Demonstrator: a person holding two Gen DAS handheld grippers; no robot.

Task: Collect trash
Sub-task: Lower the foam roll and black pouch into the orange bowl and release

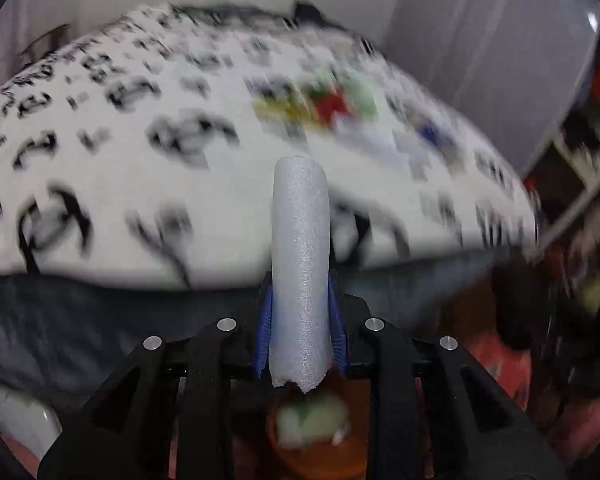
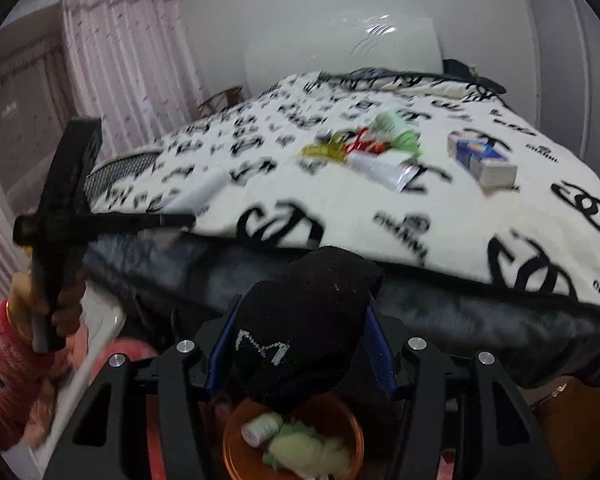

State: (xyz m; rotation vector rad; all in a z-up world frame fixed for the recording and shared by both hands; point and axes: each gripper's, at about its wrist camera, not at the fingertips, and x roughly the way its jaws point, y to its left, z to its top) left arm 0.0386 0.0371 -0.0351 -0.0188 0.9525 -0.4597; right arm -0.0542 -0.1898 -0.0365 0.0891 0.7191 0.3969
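Both grippers are carrying loads over a round orange bin (image 2: 236, 444) on the floor beside the bed, which suggests each piece has been brought here to be dropped. The left gripper (image 1: 300, 320) has its blue-padded fingers (image 1: 263, 332) pressed against the sides of a white foam tube (image 1: 300, 264), which stands up along the fingers with its torn end pointing down at the bin's opening; the hold looks light enough that a small release would let it fall straight in. The right gripper (image 2: 298, 336) pinches a crumpled black knitted sock with a small white motif (image 2: 308, 320), bunched between its pads directly above the bin, where a small roll and pale green and white wads (image 2: 300, 448) already lie. Both tools are tipped forward toward the bed, and in the right wrist view the left tool appears at the left, gripped by a hand in a red sleeve (image 2: 40, 312). More rubbish, coloured wrappers (image 2: 360, 144) and small cartons (image 2: 480, 156), waits well apart on the white blanket with black logos (image 2: 480, 208).
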